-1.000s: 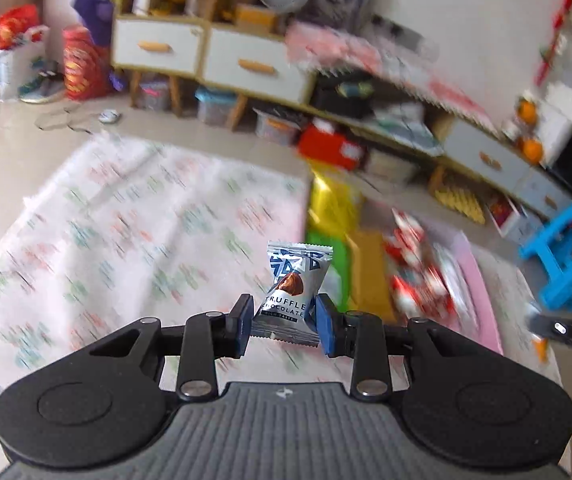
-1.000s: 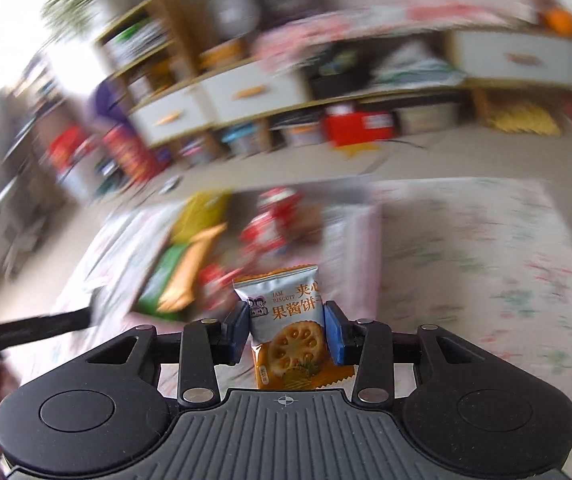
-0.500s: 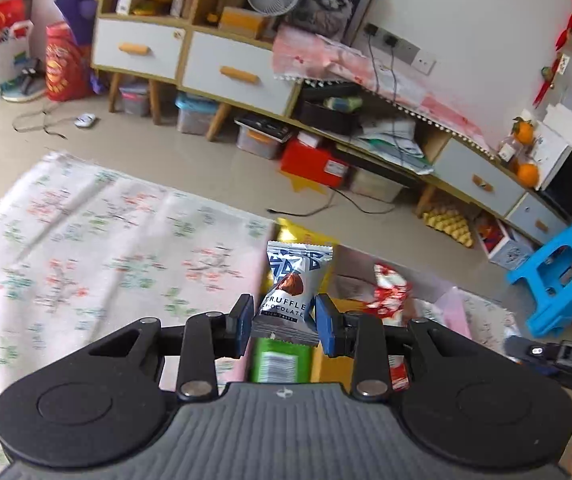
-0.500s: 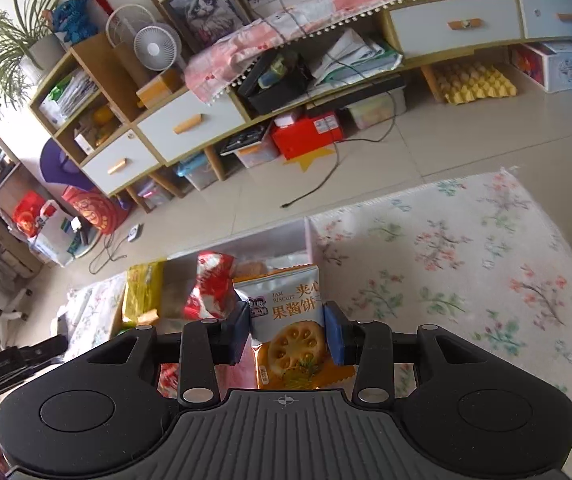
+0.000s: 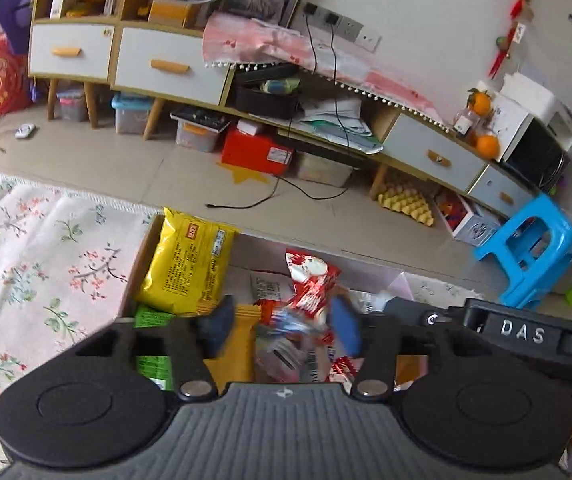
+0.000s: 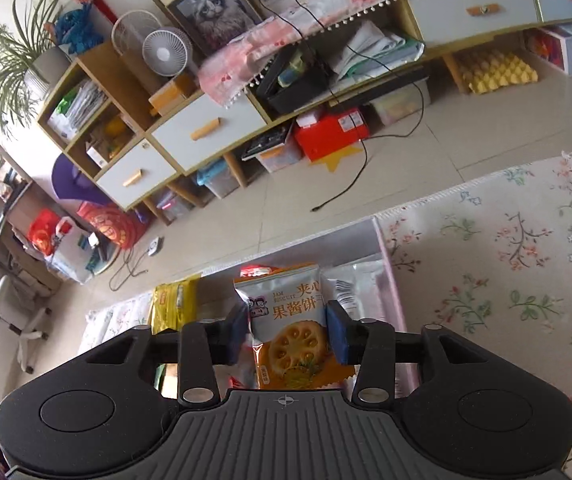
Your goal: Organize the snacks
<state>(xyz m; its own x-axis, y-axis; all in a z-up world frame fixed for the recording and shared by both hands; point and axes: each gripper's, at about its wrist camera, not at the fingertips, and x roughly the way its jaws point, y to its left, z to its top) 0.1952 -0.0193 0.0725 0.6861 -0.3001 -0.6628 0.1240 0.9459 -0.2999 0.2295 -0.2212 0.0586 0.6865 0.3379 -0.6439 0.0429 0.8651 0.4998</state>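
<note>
Tiled floor (image 5: 190,176), floral rug (image 6: 518,264), low cabinets (image 5: 166,66).

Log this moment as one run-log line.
left gripper: open over snack box, truffle packet not discernible | right gripper: shut on jam biscuit packet, above the box | yellow bag: in box

Both grippers — left (image 5: 284,326), right (image 6: 286,330) — are matte black with ribbed grey centre plates, round side discs, silver screws at 5 and 7 o'clock, blue pads (image 6: 336,332) and a small crosshair mark.
</note>
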